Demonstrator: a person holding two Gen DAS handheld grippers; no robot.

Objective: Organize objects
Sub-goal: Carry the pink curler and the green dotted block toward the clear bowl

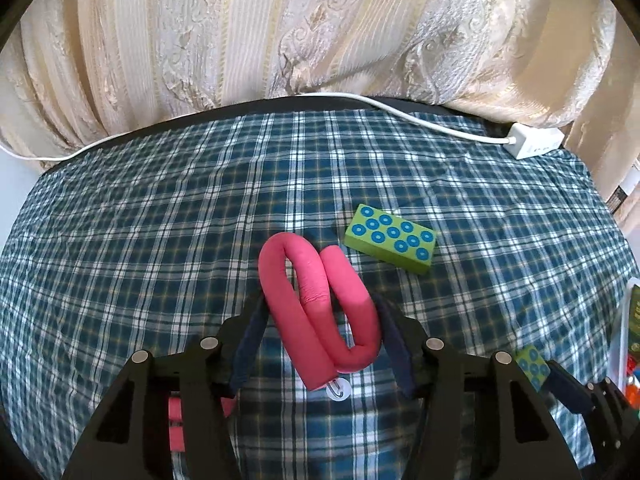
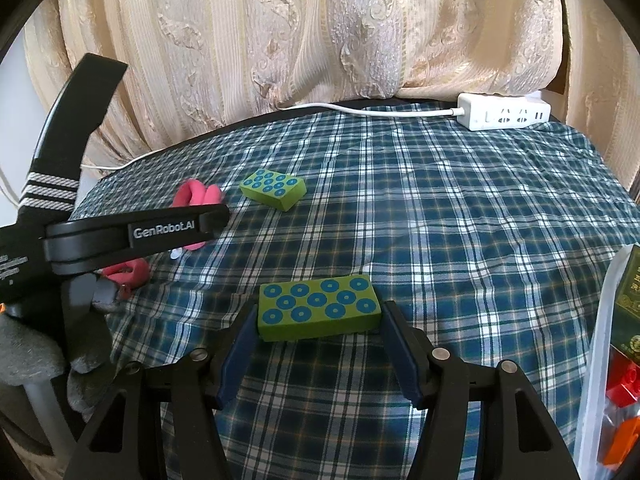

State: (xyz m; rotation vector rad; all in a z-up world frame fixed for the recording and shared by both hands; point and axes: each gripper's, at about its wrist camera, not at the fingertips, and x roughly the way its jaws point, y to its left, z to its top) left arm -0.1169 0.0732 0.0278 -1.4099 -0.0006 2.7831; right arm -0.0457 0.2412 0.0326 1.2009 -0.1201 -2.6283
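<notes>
pink foam roller (image 1: 320, 300), bent into loops on the plaid cloth (image 1: 160, 220), looks soft and light (best pinched across its doubled middle); the left gripper (image 1: 320, 320) pinches it there, pads touching both sides. further right, the right gripper (image 2: 318, 332) clamps the near green dotted block (image 2: 318, 310) by its short ends; it looks stiff and light.
</notes>
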